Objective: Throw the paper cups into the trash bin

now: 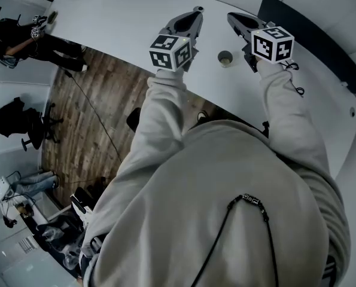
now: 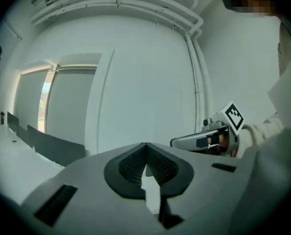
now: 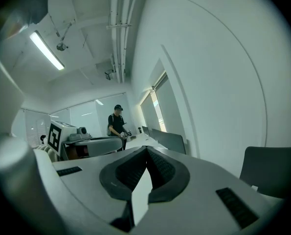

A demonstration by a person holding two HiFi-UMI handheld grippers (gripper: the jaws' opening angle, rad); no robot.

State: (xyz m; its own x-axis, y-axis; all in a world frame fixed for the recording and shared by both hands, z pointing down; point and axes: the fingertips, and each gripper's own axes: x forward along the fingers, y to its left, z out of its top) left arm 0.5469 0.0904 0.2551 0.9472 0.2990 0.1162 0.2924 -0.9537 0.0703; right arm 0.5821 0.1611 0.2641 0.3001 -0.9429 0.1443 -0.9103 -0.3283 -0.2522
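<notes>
The paper cup (image 1: 225,58) is standing upright on the white table (image 1: 124,23). Its long axis is running straight up, so I am looking down into its round open mouth and shadowed inside. It is sitting between my two tools, just beside the right one and touching neither.

My left tool (image 1: 197,12) is hanging over the table with its jaws pressed together, gripping nothing. My right tool (image 1: 233,18) is doing the same, with its ribbed black pads meeting at the tips and nothing between them. Both tools are pointing away from me across the table, each with grey, smooth plastic shells and a cube of black-and-white square markers at the back.

The table is looking smooth, matte and pale, with its near edge curving across a floor (image 1: 88,124) of brown wood planks. A dark chair (image 1: 297,17) is standing along the table's far side. At the far end of the table another person (image 1: 16,40) in dark clothes is leaning over it, and a black office chair (image 1: 22,124) is sitting on the planks well apart from me.

White walls are closing the room in, round pipes (image 3: 118,23) are running along the ceiling, and a strip light (image 3: 46,50) is glowing up there. My soft, light grey hoodie (image 1: 225,208) is filling the lower part of the head view.
</notes>
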